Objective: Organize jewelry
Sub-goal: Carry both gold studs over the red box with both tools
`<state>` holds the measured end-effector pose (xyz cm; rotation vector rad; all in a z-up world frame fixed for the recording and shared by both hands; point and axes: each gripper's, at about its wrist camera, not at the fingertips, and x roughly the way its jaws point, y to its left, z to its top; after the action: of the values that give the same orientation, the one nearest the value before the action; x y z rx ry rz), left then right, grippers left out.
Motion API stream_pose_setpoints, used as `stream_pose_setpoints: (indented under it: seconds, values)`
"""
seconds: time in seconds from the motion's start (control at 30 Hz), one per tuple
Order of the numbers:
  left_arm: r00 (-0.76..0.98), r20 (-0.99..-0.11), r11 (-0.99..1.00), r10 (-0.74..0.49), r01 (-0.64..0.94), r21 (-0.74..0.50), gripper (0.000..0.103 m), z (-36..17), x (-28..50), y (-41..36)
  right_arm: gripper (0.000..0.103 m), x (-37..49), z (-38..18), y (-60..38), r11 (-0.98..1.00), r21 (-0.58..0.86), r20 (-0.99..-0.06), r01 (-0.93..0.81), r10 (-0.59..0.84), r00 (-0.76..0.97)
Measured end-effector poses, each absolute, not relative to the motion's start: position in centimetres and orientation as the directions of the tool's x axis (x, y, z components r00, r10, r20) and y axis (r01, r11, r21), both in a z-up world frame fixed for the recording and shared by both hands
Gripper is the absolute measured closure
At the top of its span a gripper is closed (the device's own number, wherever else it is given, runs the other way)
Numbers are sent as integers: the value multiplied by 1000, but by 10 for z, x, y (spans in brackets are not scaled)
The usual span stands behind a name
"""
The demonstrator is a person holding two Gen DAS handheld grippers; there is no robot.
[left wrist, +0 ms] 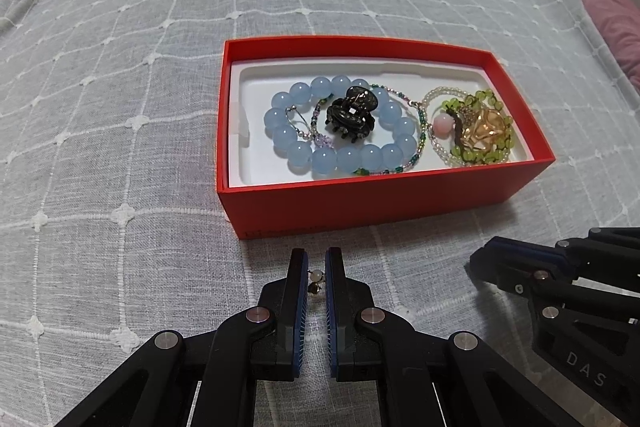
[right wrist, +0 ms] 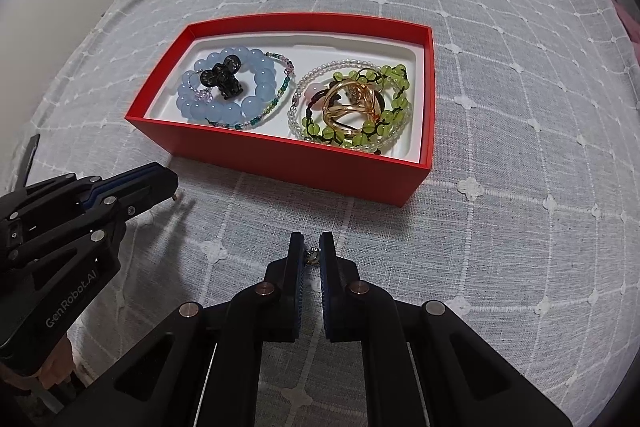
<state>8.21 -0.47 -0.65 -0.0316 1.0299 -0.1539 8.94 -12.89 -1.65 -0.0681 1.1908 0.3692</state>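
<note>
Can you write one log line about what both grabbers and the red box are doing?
left gripper: shut on small bead earring | right gripper: shut on small metal earring | red box: open, jewelry inside

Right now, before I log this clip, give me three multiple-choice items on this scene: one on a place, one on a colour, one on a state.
1. Where does the black hair claw lie?
A. on the bedspread
B. inside the ring of the blue bead bracelet
C. on the green bead bracelet

2. What colour is the outside of the box?
A. red
B. white
C. blue

3. How do the left gripper's jaws stand?
A. wide open, empty
B. nearly shut on a small beaded piece
C. shut on the box rim

Answers: 1 B, the blue beads circle the claw. 2 A, the walls are red and only the inner tray is white. 3 B, small beads show in the narrow gap between the jaws.
</note>
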Motion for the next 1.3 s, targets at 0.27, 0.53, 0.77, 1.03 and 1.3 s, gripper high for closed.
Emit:
stream_pose_setpoints:
  seconds: [0.27,0.53,0.77,1.03,1.3]
  values:
    - [513,-844,987,-158,120,-111,100,-1,78,-5,95,83,-7,-127,930,148,-905,-335,264,332]
    - [525,-834,984,-171,137,-115,100,7,73,-9,95,79,-1,-125,922,161,-898,-352,285,336]
    - [542,-817,980,-196,140,-142,100,17,69,-5,95,76,11,-126,912,181,-881,-368,317,352]
    - [558,-790,968,-252,147,-205,100,27,66,-1,95,76,28,-130,903,213,-857,-373,356,373]
    - [580,-768,962,-272,134,-239,100,33,72,2,95,79,45,-134,895,229,-827,-382,386,409]
